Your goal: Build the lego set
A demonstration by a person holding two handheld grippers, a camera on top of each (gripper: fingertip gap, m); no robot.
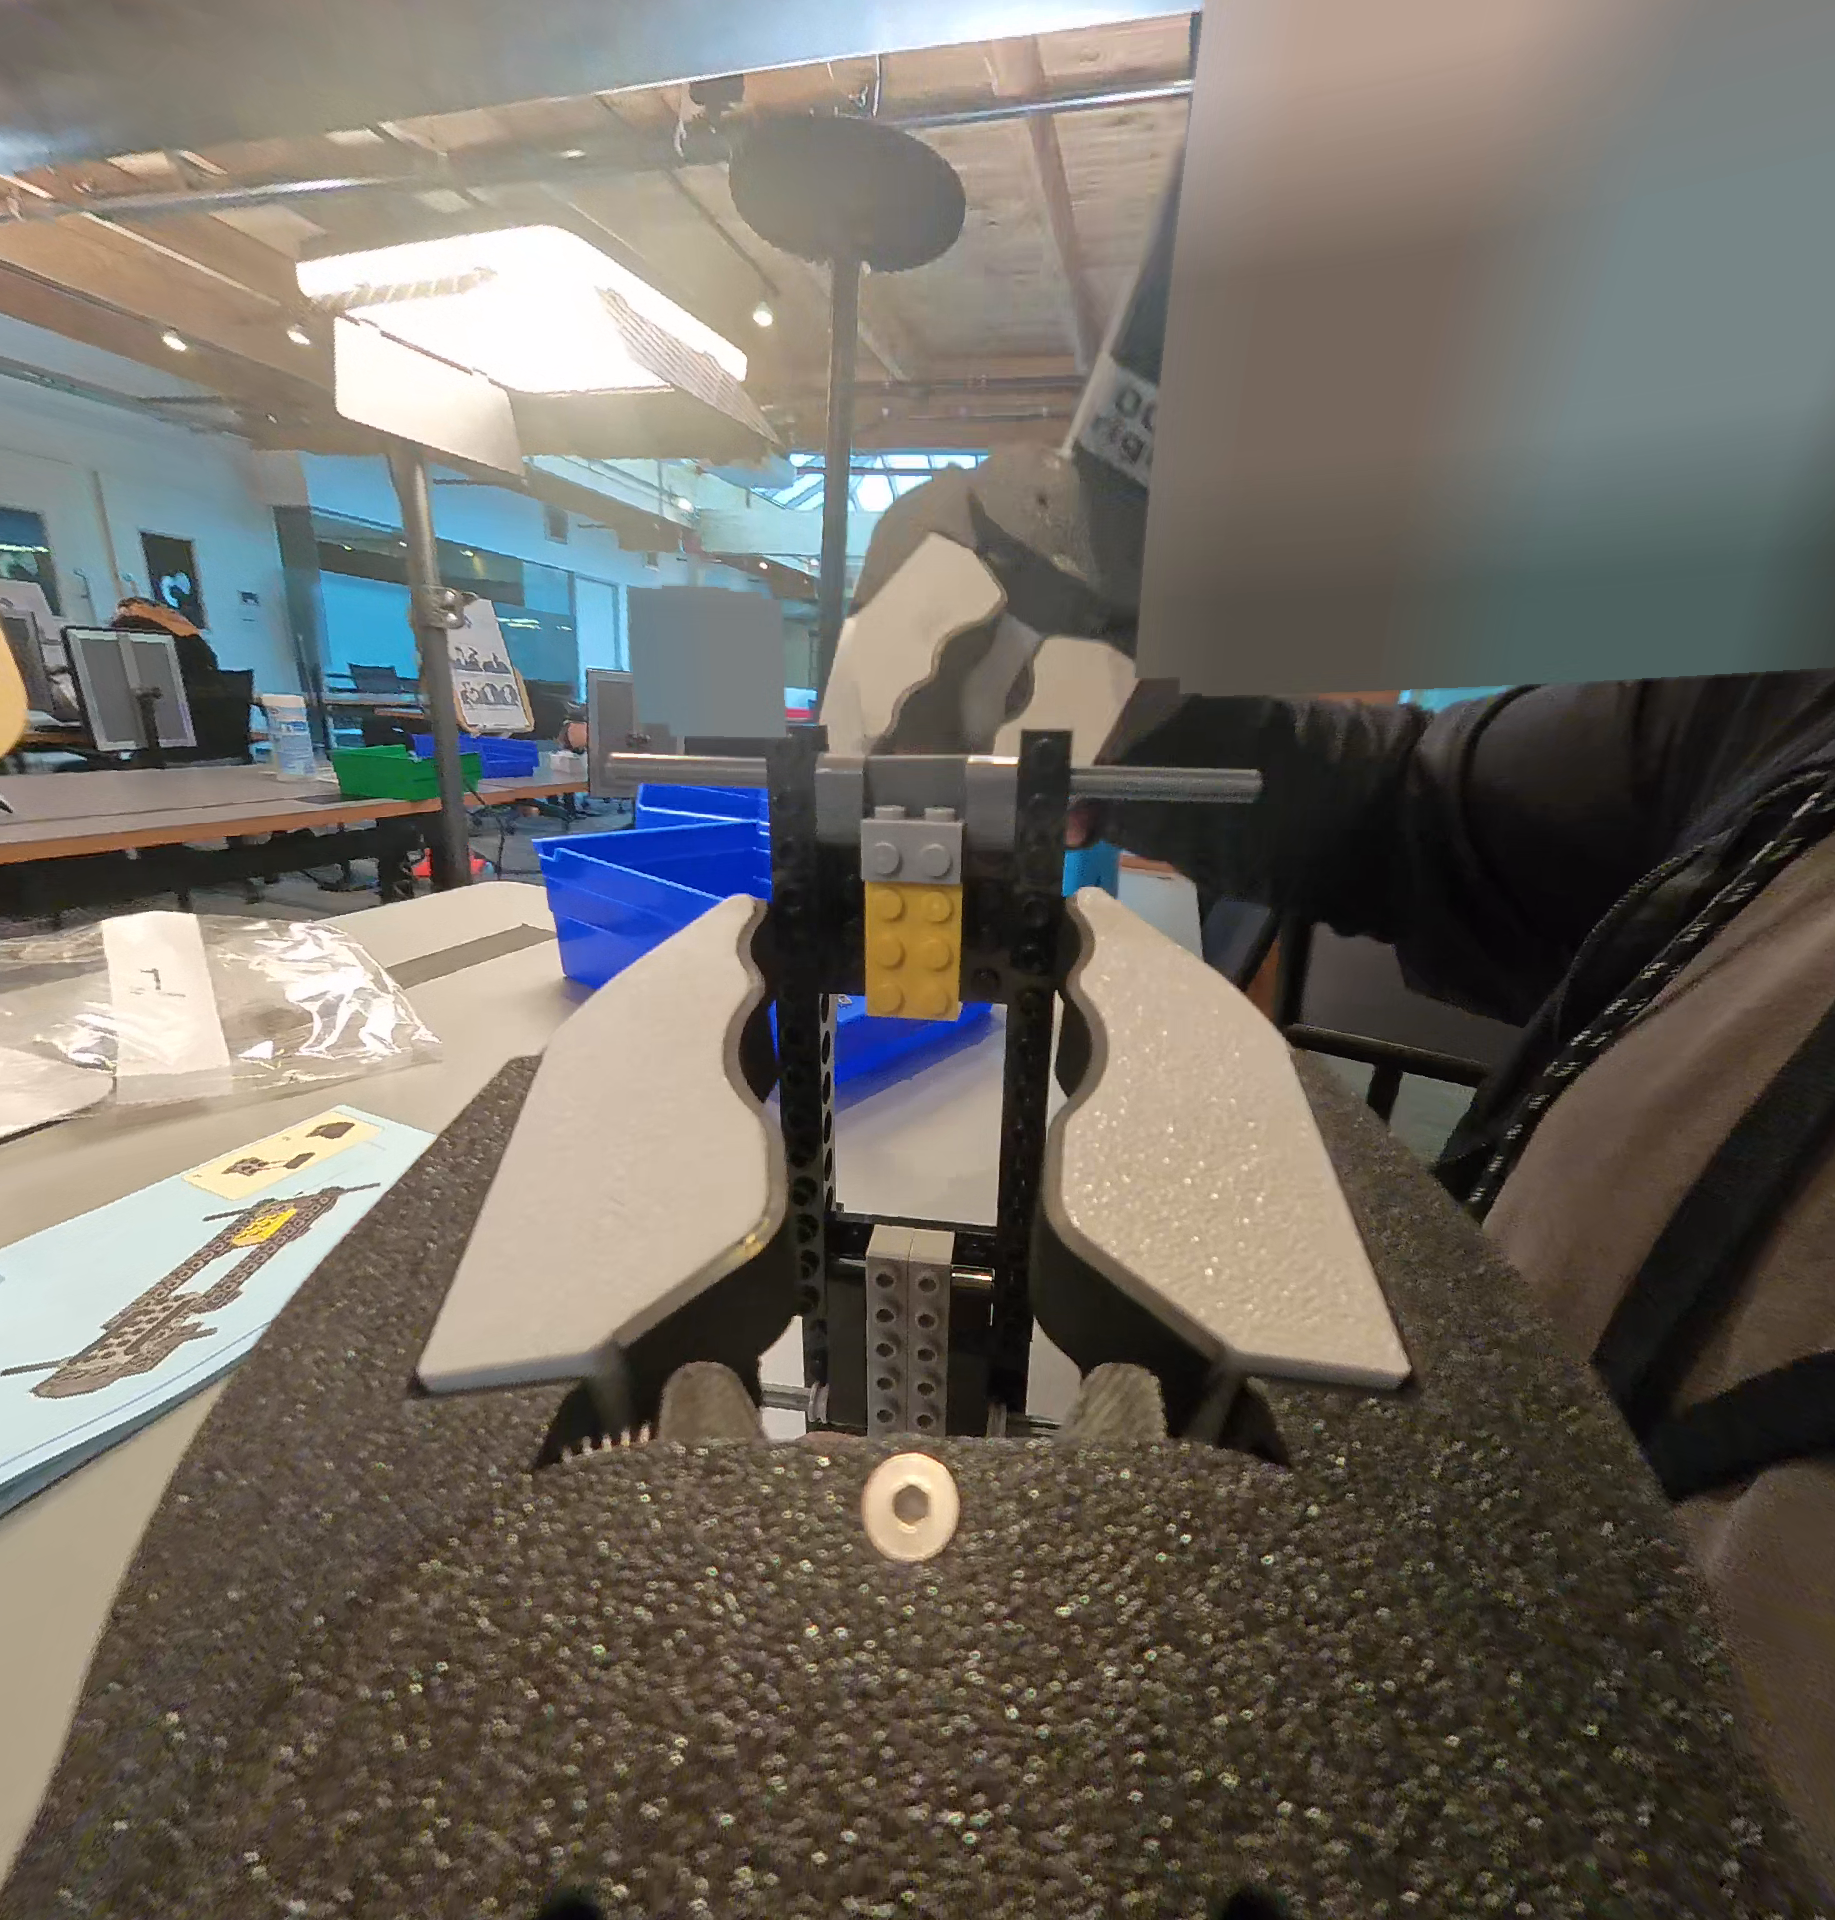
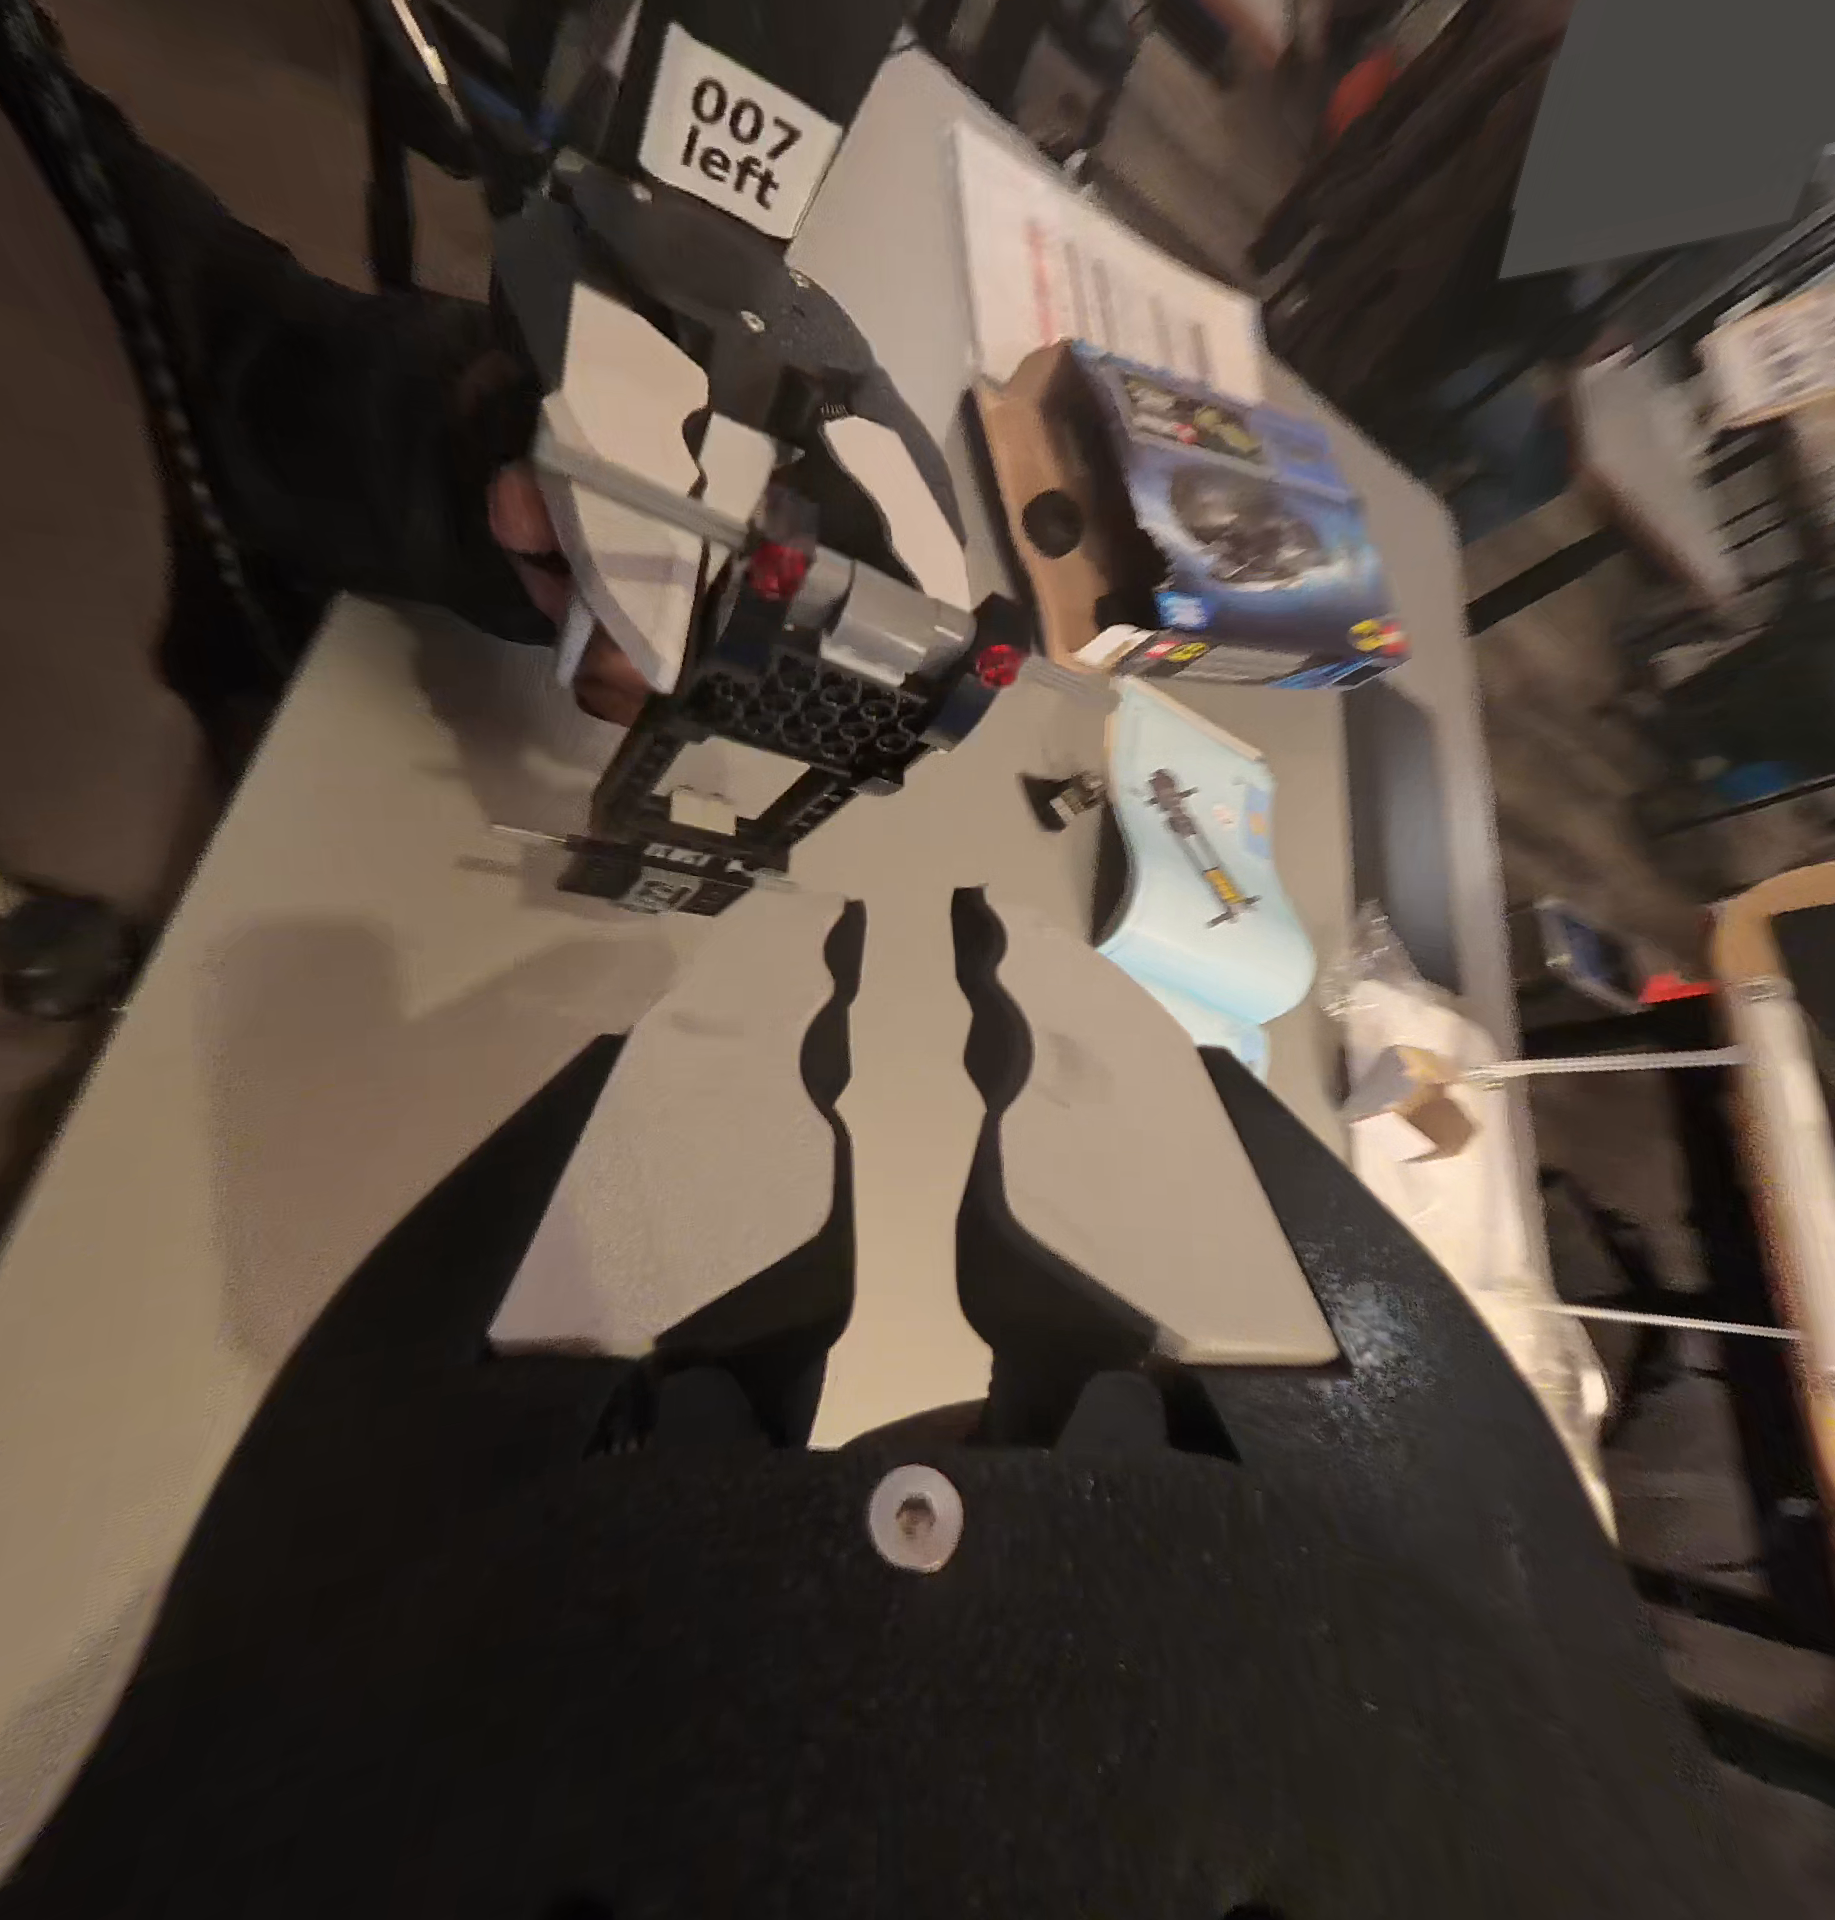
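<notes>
My left gripper [image 1: 913, 935] is clamped on the black brick-built frame with a yellow studded plate [image 1: 911, 945], pads pressing its two black side beams, held above the grey counter [image 2: 393, 1039]. Right gripper [image 2: 900, 914] narrow, a slim gap, nothing in it, just short of the frame's near end (view is blurred). Farther off: grey axle rod [image 1: 1162, 784], light-blue instruction booklet [image 2: 1183, 862], blue plastic bins [image 1: 653, 883]. I'd keep the left clamp square and steady.

White printed label [image 2: 738, 133] on left gripper [image 2: 757, 468], printed toy box [image 2: 1245, 520]
</notes>
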